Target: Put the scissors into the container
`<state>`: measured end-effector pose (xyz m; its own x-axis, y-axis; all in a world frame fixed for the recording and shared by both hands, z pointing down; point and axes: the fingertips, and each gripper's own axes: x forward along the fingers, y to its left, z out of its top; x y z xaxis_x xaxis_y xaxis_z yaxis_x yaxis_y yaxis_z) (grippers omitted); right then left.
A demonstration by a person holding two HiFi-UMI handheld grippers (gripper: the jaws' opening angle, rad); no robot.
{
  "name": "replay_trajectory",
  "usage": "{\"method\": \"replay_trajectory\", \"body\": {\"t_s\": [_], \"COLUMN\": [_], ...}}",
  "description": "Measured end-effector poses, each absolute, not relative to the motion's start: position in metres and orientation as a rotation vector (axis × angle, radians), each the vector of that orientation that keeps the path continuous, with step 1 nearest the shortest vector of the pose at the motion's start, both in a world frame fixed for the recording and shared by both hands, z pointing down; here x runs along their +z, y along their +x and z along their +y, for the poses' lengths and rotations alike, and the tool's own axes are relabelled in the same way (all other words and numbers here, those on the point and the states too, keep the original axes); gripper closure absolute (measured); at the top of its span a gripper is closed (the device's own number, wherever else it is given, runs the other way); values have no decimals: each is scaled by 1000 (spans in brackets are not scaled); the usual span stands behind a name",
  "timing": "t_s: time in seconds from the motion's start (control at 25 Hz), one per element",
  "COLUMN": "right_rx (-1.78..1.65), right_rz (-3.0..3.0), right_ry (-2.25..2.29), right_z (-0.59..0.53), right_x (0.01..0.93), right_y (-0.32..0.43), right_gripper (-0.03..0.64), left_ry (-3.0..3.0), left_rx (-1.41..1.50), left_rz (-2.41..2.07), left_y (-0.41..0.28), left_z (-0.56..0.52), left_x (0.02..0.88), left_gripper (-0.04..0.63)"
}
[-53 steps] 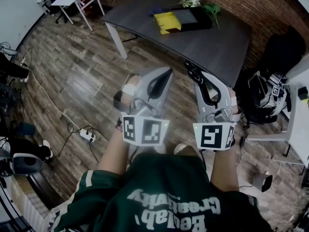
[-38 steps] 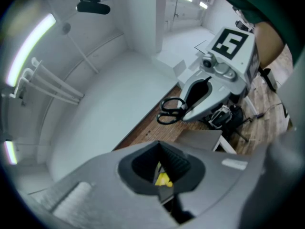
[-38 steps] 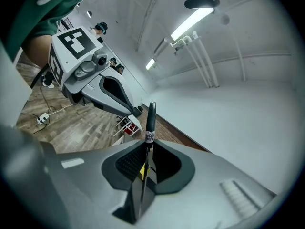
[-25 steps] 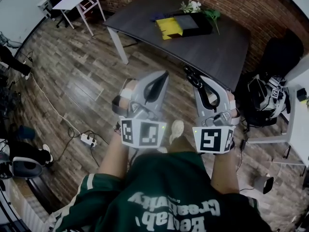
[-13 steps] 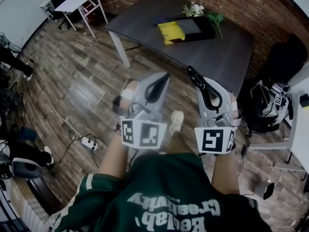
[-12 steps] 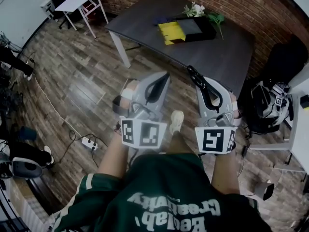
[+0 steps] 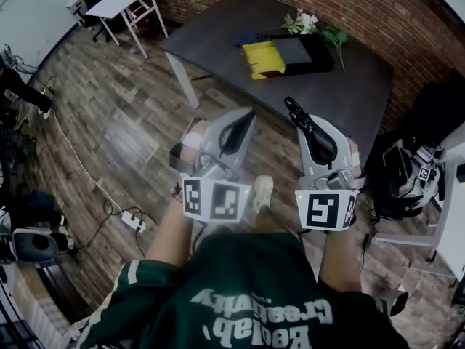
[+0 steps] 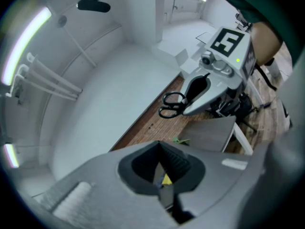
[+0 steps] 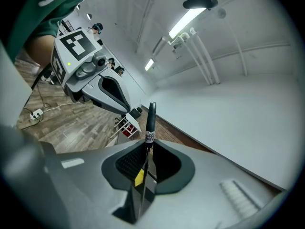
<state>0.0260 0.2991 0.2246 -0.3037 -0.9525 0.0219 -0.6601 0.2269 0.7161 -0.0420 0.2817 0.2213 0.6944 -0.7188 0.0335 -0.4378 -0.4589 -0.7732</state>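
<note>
Short of the dark table [image 7: 363, 100], on a wood-plank floor [image 7: 123, 122], a person in a green shirt holds both tools level and pointed at the work ahead. The right hand-held gripper [image 7: 304, 126] is clamped on the scissors [image 7: 293, 110]. Its jaws are nearly together on the closed blades, which run edge-on between the pads in the right gripper view, and the black loop handles jut out beyond the jaw tips. The left hand-held gripper [image 7: 249, 115] rides alongside with its jaws drawn together and nothing between them.

A shallow black container [image 7: 320, 62] sits at the far side of the table, well apart from both tools. A yellow box [image 7: 263, 58] lies against its left end and a spray of flowers [image 7: 309, 24] lies just behind it.

The scissors look light and rigid, so they should not sag or flex in the grip. The smooth metal blades are probably slippery, and with the handles hanging out front the pair could pivot or slide if the clamp eases. The flat of the closed blades, close to the pivot, appears the soundest place to hold. The handles would then go into the container first, before the jaws part.
</note>
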Motion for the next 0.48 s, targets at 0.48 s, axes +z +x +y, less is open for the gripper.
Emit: {"method": "replay_trajectory", "body": {"t_s": [0.48], "right_rx": [-840], "right_rz": [-2108], "right_ry": [1421], "right_z": [187], "right_x": [225], "right_y": [58], "right_gripper": [569], "left_ry": [-2125], "left_rx": [-517], "left_rz": [948], "left_y": [-10], "left_z": [175], "left_x": [228], "left_gripper": [594]}}
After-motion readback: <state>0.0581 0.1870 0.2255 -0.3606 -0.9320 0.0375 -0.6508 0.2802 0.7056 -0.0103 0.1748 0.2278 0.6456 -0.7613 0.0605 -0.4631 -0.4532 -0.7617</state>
